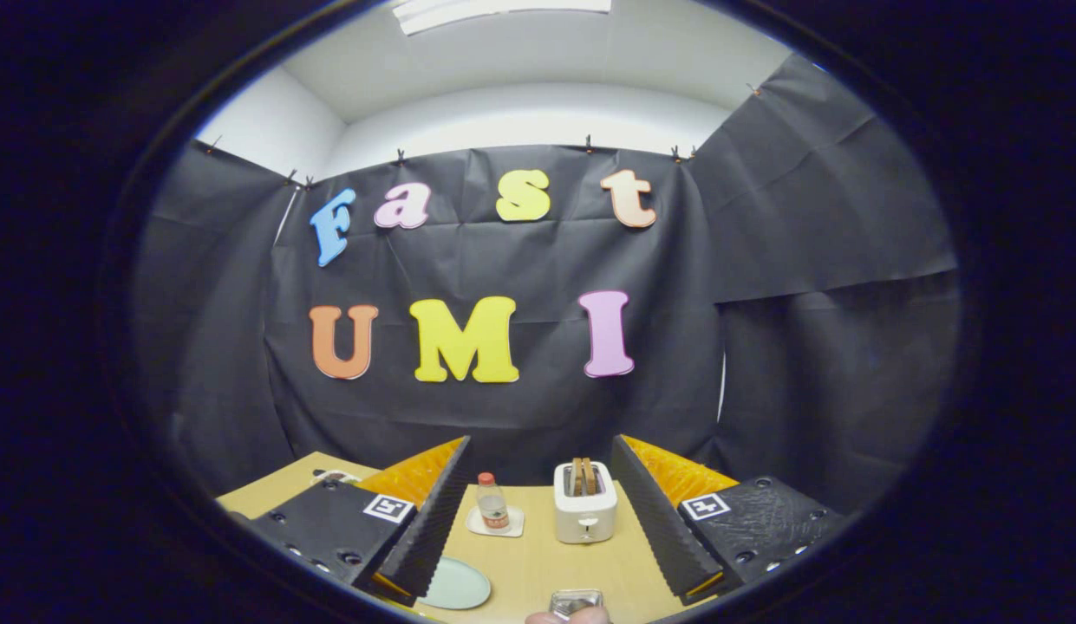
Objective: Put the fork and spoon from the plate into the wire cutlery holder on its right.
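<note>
My gripper is open, its two fingers spread wide above a wooden table. A pale green plate lies low between the fingers, close to the left one, which hides part of it. I cannot make out any cutlery on the part that shows. To the plate's right, at the near edge, is the top of a shiny metal container, possibly the cutlery holder. A person's fingertips show just in front of it. Nothing is held between my fingers.
A white toaster with bread slices in its slots stands beyond the plate, between the fingers. Left of it a small bottle with a red cap stands on a white coaster. Black cloth walls close the booth behind the table.
</note>
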Available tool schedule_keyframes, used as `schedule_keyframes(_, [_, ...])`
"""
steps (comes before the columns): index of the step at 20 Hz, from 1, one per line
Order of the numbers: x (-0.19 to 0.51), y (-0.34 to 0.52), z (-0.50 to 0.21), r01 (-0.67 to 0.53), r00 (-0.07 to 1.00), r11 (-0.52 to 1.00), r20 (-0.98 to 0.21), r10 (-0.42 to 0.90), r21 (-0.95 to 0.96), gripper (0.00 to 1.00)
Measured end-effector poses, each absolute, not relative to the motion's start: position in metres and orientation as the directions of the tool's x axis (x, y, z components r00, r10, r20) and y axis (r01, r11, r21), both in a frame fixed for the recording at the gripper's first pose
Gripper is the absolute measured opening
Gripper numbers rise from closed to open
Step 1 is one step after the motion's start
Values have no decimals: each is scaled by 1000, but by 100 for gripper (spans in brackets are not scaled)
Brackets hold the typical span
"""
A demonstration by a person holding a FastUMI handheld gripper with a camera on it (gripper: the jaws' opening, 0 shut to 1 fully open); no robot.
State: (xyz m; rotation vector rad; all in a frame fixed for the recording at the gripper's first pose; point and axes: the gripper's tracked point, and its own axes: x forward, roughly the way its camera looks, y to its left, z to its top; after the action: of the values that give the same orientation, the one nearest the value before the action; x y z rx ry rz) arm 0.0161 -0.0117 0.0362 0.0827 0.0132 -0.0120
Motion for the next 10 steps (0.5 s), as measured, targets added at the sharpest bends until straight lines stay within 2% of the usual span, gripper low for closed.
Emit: schedule_keyframes(10, [12,-9,42,0,1000,999,16,-1,38,96])
